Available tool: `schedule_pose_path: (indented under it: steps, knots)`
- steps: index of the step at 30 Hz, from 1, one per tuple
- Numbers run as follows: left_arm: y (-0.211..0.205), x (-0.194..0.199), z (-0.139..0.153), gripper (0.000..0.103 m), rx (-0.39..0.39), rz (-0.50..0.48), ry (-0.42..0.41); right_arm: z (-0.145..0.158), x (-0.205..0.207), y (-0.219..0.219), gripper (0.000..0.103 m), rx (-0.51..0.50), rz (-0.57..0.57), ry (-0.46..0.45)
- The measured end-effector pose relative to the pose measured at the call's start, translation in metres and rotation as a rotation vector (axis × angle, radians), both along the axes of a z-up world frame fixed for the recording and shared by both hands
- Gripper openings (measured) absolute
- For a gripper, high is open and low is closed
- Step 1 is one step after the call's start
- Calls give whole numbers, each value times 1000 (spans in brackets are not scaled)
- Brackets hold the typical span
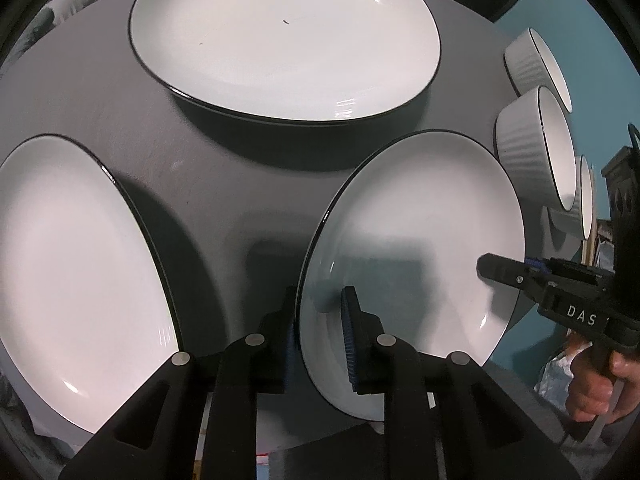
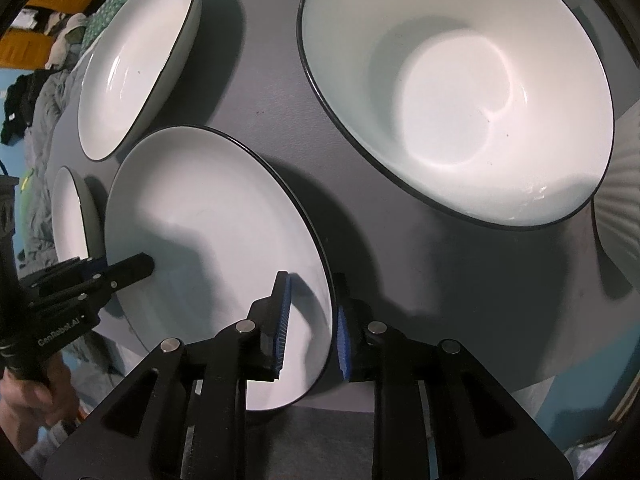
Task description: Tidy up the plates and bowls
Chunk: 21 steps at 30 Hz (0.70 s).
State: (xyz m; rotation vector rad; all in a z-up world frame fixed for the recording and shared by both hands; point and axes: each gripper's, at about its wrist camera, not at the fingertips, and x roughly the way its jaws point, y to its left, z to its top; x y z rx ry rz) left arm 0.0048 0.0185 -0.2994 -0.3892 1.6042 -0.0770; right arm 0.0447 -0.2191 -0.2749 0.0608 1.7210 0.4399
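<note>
A white plate with a thin black rim (image 1: pixel 420 220) hangs a little above the grey table (image 1: pixel 200 184), tilted and gripped from two sides. My left gripper (image 1: pixel 320 320) is shut on its near-left rim, one blue pad on the inside and the other behind the rim. My right gripper (image 1: pixel 486 268) clamps the opposite rim. In the right wrist view the same plate (image 2: pixel 208 220) sits between the right gripper's (image 2: pixel 312 300) pads, and the left gripper (image 2: pixel 146 266) bites its far-left edge.
A large white plate (image 1: pixel 284 40) lies at the back and another (image 1: pixel 76 280) on the left. Ribbed white bowls (image 1: pixel 520 152) stand in a row on the right. A deep bowl (image 2: pixel 456 92) is close to the right gripper. The table's edge runs under the held plate.
</note>
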Motion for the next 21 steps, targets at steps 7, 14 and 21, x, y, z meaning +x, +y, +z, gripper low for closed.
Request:
schedule_pose_path:
  steps: [7, 14, 21]
  knots:
    - [-8, 0, 1, 20, 20, 0, 11, 1, -4, 2, 20, 1, 1, -4]
    - [-8, -3, 12, 20, 6, 21, 14, 17, -1, 8, 18, 2, 40, -6]
    - [15, 4, 39, 20, 8, 55, -5, 44, 8, 26, 18, -1, 77, -30]
